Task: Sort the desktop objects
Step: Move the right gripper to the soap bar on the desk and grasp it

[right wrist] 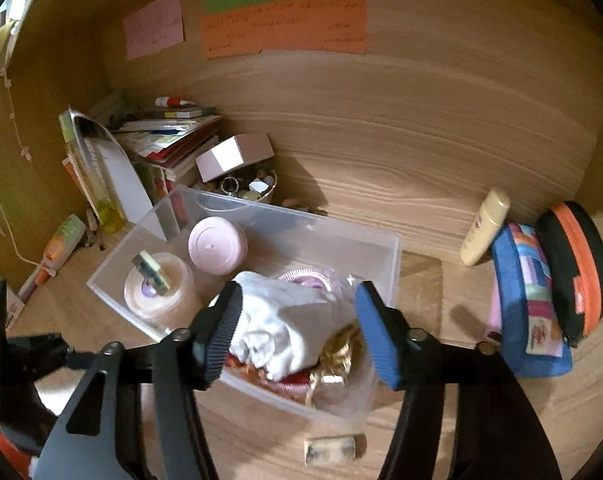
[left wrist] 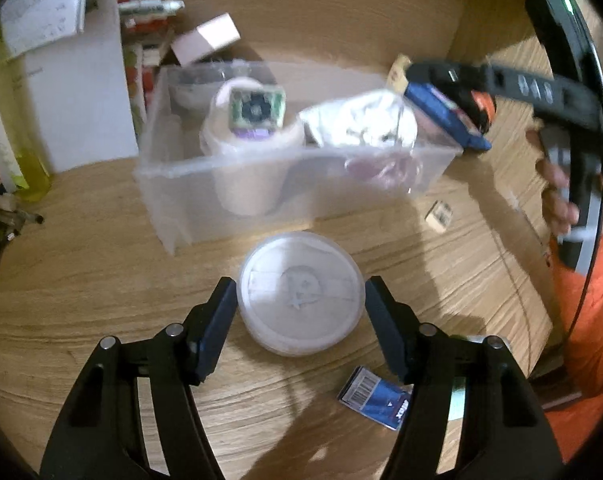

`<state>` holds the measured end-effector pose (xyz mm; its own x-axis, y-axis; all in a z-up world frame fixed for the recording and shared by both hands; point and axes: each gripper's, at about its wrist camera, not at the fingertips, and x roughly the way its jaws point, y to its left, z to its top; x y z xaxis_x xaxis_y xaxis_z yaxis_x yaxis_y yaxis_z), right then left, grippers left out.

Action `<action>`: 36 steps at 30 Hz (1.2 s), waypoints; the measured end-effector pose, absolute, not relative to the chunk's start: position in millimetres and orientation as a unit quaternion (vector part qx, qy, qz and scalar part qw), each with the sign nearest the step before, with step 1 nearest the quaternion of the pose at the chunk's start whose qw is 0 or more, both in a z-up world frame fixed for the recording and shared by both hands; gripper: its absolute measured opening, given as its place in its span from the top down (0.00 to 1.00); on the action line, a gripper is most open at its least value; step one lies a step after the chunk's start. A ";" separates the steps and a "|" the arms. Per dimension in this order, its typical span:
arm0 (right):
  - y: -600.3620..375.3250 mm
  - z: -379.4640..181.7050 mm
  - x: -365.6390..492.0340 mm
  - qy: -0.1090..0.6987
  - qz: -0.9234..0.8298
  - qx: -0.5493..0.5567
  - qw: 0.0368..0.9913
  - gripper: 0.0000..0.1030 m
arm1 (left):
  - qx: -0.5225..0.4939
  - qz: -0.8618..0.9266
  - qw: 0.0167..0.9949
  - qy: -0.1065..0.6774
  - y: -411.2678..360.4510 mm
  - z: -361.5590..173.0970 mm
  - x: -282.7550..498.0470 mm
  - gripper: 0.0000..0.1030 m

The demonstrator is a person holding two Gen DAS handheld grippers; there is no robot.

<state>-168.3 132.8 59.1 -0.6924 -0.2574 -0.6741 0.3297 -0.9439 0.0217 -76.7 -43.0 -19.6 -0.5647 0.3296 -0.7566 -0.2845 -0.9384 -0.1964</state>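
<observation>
A clear plastic bin (left wrist: 221, 168) stands on the wooden desk and also shows in the right wrist view (right wrist: 113, 268). It holds a cream jar (right wrist: 157, 292) with a small green circuit board (left wrist: 255, 110) on top, a pink jar (right wrist: 217, 245), and a white cloth (right wrist: 285, 320). My left gripper (left wrist: 299, 304) is open, its fingers either side of a round white lidded container (left wrist: 299, 292) on the desk. My right gripper (right wrist: 297, 320) is open and empty above the bin's near end; it appears at the bin's right in the left wrist view (left wrist: 441, 96).
A blue packet (left wrist: 377, 398) lies near my left gripper. A small wooden cube (left wrist: 438, 216) lies right of the bin. A stamp block (right wrist: 329, 448) lies before the bin. Books (right wrist: 169, 140), a pink box (right wrist: 233, 154), a blue pouch (right wrist: 529, 300) and a black-orange case (right wrist: 577, 268) stand around.
</observation>
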 end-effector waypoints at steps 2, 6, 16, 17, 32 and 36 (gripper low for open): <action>136.3 61.0 -159.9 0.050 -0.920 0.354 0.160 0.34 | -0.420 0.890 0.173 -0.033 -47.3 -9.2 -74.4 0.37; 140.9 62.1 -143.5 0.060 -0.925 0.342 0.155 0.30 | -0.395 0.903 0.165 -0.036 -54.2 11.6 -74.1 0.37; 153.9 42.6 -117.3 0.079 -0.919 0.359 0.141 0.25 | -0.391 0.907 0.153 -0.040 -67.5 30.3 -102.5 0.37; 155.9 39.5 -116.3 0.079 -0.918 0.363 0.140 0.25 | -0.394 0.905 0.152 -0.039 -67.8 29.0 -107.2 0.37; 175.4 -19.1 -105.2 0.065 -0.883 0.442 0.147 0.25 | -0.402 0.904 0.140 -0.014 -54.2 26.9 -155.8 0.37; 170.2 -30.9 -105.6 0.083 -0.877 0.449 0.146 0.25 | -0.400 0.907 0.130 -0.010 -53.4 26.7 -163.3 0.36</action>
<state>-105.6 170.2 -30.9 -0.5532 -0.1820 -0.8129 0.3315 -0.9433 -0.0144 -163.3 -53.4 26.7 -0.6453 0.2447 -0.7237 -0.2282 -0.9658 -0.1231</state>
